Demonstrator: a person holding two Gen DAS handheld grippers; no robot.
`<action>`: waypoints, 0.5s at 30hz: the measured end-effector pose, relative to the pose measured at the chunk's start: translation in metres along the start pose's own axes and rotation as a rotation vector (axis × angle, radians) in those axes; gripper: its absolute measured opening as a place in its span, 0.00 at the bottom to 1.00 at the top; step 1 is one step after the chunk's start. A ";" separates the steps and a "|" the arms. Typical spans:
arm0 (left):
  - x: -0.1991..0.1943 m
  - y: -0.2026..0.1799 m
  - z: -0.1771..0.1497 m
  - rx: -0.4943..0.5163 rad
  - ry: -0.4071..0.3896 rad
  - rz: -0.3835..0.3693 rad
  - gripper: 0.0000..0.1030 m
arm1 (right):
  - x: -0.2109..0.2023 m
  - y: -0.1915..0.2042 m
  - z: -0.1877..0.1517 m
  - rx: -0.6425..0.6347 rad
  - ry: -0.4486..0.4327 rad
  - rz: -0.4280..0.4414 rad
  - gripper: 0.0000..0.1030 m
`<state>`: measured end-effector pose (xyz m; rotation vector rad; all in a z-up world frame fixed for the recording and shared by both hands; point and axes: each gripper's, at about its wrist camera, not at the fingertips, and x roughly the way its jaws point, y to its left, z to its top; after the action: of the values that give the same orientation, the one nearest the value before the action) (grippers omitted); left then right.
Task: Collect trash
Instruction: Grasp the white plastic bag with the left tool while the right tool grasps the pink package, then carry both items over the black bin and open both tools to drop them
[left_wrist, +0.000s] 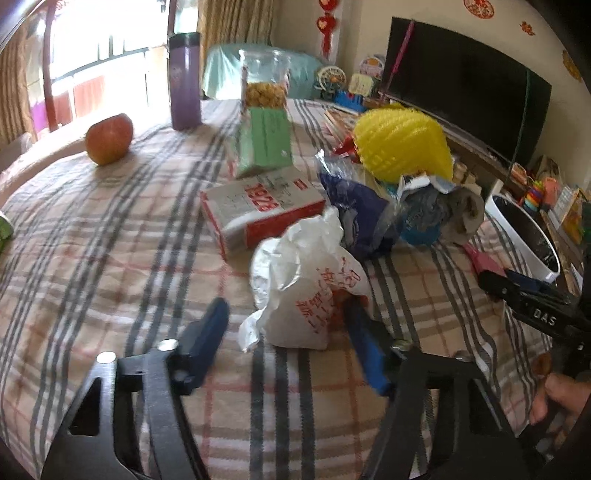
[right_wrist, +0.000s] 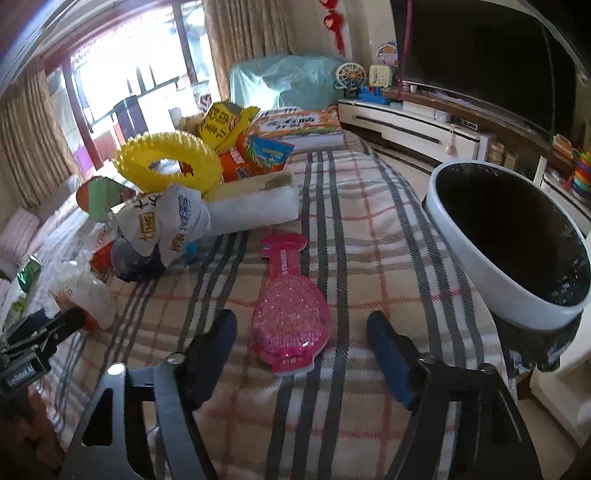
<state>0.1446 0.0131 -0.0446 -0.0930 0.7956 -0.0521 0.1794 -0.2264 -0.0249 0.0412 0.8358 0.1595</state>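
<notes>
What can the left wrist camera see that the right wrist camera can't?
Only the left wrist view shows the apple, the purple bottle and the red-and-white box.

Only the right wrist view shows the whole pink hairbrush lying between the open right gripper fingers.

Both show the white plastic bag, which the open left gripper straddles, the yellow ring, the white bin and the plaid tablecloth.

Left gripper (left_wrist: 288, 339): jaws spread wide, one finger each side of white plastic bag (left_wrist: 306, 284), right finger touching it, left finger apart. Right gripper (right_wrist: 301, 354): jaws spread wide, low, well right of bag, holding nothing.
</notes>
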 end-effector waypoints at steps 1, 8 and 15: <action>0.002 -0.001 -0.001 0.006 0.009 -0.006 0.44 | 0.002 0.001 0.001 -0.005 0.005 -0.003 0.55; -0.002 -0.007 -0.004 0.025 0.009 -0.063 0.30 | -0.003 -0.005 -0.001 0.016 0.001 0.038 0.45; -0.010 -0.039 -0.010 0.066 0.024 -0.154 0.29 | -0.027 -0.019 -0.013 0.085 -0.024 0.093 0.45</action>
<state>0.1299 -0.0253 -0.0410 -0.0914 0.8092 -0.2254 0.1546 -0.2498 -0.0157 0.1620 0.8166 0.2103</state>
